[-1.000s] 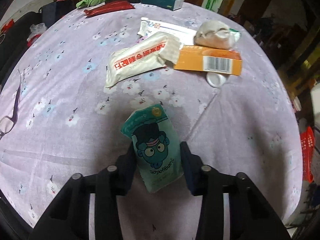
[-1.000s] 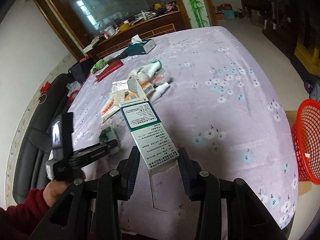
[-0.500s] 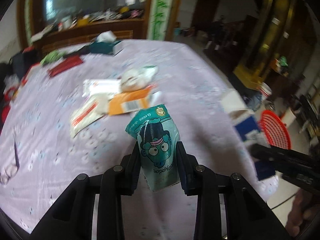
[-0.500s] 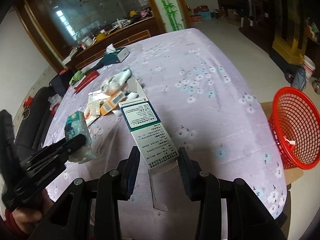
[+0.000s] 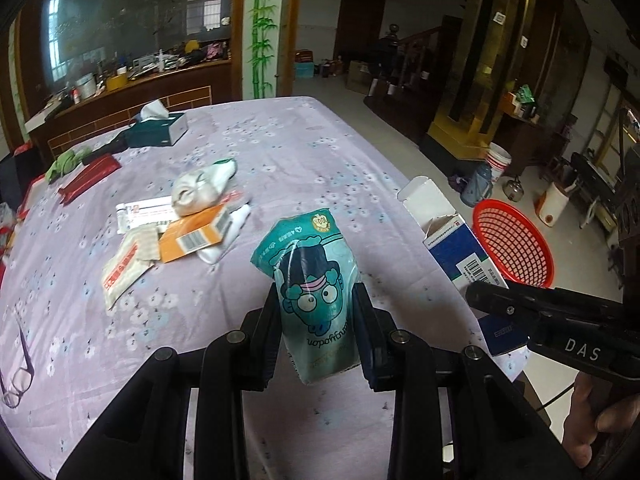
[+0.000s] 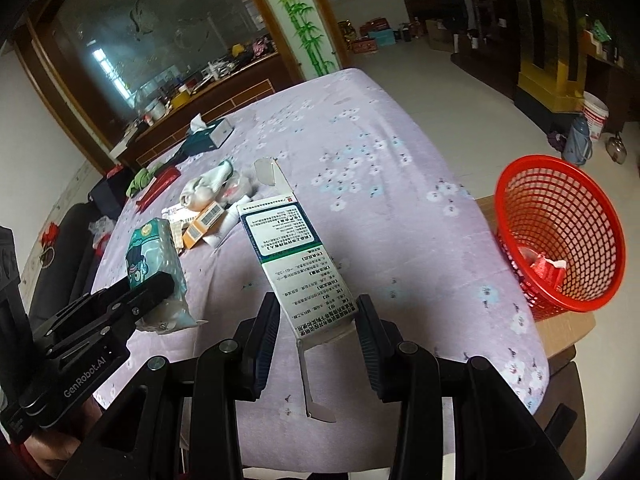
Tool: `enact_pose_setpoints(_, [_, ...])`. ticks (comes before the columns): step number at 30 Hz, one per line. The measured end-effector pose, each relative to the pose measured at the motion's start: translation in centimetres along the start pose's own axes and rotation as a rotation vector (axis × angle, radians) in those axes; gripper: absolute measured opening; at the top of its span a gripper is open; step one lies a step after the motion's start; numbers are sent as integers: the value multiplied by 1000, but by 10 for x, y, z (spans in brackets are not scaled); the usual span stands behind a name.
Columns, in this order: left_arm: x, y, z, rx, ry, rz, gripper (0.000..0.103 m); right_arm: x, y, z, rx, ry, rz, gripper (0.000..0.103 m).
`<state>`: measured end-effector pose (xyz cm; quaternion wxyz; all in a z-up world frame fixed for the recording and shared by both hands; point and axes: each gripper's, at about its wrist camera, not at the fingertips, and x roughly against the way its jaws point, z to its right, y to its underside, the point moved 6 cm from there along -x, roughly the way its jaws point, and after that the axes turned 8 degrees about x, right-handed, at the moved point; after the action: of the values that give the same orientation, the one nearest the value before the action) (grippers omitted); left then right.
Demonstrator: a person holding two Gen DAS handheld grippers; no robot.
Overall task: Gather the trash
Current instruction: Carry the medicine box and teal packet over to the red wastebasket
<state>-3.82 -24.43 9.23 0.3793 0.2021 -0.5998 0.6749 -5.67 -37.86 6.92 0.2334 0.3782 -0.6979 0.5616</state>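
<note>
1. Left wrist view: left gripper (image 5: pixel 316 316) clamped on teal tissue pack (image 5: pixel 314 292) with cartoon face, pack upright between the fingers, lifted above purple floral tablecloth (image 5: pixel 312 152). Right gripper (image 5: pixel 500 300) enters from the right edge, holding blue-white medicine box (image 5: pixel 460 252) with its top flap open. Red mesh basket (image 5: pixel 514 246) sits off the table's right side, behind the box. Left on the cloth: orange box (image 5: pixel 196 236), white packet with red print (image 5: pixel 126 264), crumpled white wad (image 5: pixel 202 190), all close together; teal tissue box (image 5: pixel 158 130) near the far edge; glasses (image 5: pixel 18 360) at the left edge
2. Right wrist view: right gripper (image 6: pixel 318 320) closed on the medicine box (image 6: pixel 296 264), box tilted, printed face up, bottom flap hanging down. Left gripper (image 6: pixel 154 286) at the left, gripping the tissue pack (image 6: pixel 154 252). Basket (image 6: pixel 560 236) stands on a brown surface beside the table's right edge, with a red-white scrap (image 6: pixel 548 270) inside. Orange box (image 6: pixel 204 222) and wad (image 6: pixel 200 192) lie beyond the pack
</note>
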Motion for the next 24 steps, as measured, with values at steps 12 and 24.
enact_pose_setpoints(12, [-7, -6, 39, -71, 46, -16, 31, 32, -1, 39, -80, 33, 69, 42])
enact_pose_setpoints(24, [-16, -10, 91, -172, 105, -34, 32, 64, 3, 88, -185, 81, 128, 42])
